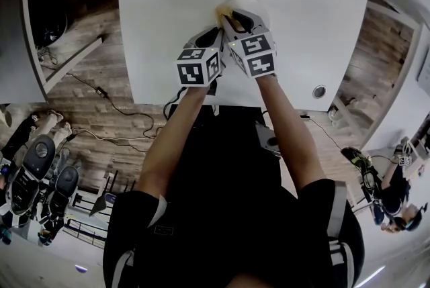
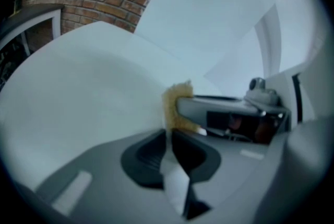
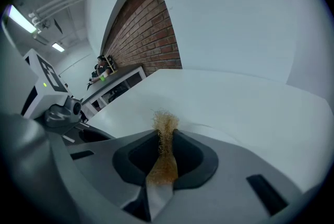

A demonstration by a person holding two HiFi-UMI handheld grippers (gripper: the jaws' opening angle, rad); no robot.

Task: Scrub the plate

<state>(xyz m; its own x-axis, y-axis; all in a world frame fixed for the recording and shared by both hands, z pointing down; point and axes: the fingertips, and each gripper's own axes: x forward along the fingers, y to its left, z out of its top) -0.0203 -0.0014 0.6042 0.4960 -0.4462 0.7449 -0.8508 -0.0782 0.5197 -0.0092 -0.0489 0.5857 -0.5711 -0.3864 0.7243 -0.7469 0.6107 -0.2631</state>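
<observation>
The white table (image 1: pixel 161 25) carries the pale plate (image 1: pixel 261 8) near its far middle. The plate looks stiff, slick and breakable, so it is best held by the rim, where the left gripper (image 2: pixel 169 139) is clamped on its thin white edge. The right gripper (image 3: pixel 166 140) pinches a soft, springy golden scouring pad (image 3: pixel 165 125) at the plate's edge.

White table (image 1: pixel 168 11), brick wall (image 3: pixel 151 35), wood floor (image 1: pixel 74 112), cables (image 1: pixel 119 110)

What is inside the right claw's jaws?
A tan scrubber, pinched flat in the right gripper. Its frayed tip sticks out; how far it runs back is covered by the jaws.
</observation>
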